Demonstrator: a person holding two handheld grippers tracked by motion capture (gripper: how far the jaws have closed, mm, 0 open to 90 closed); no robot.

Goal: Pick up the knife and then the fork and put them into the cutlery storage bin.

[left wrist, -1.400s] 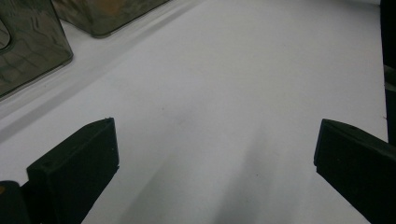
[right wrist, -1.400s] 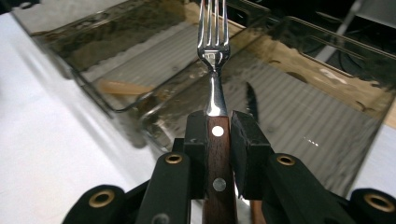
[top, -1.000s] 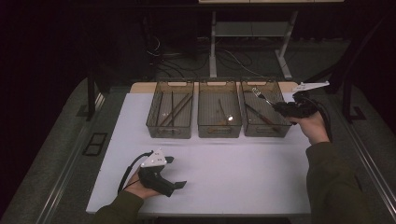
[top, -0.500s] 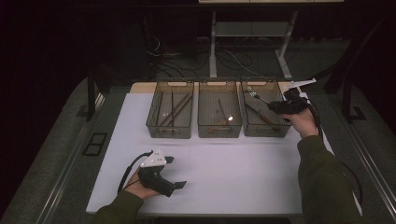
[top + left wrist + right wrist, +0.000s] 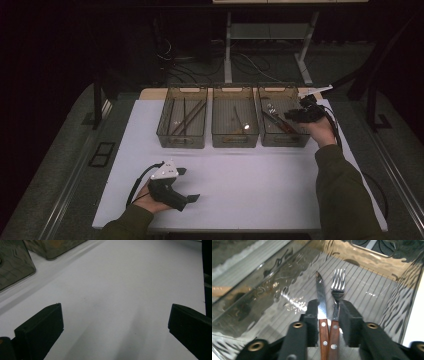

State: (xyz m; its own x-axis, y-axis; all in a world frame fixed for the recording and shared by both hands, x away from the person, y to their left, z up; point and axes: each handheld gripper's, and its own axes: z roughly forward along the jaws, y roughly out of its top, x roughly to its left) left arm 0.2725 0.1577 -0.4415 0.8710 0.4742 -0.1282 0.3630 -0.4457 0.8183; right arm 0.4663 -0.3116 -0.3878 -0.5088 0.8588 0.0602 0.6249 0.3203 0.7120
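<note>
A wood-handled steel knife (image 5: 321,305) and matching wood-handled fork (image 5: 337,290) lie side by side in the rightmost clear plastic bin (image 5: 300,141), between the right gripper (image 5: 328,307) jaws, which have just been opening and seemingly no longer pinch them. The left gripper (image 5: 187,185) rests unclenched and empty on the white tabletop (image 5: 250,180). Dark floor surrounds everything.

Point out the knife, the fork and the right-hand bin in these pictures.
knife (image 5: 321,300), right gripper view, on its steel blade.
fork (image 5: 337,283), right gripper view, on its tines.
right-hand bin (image 5: 286,141), high view, on its near wall.
</note>
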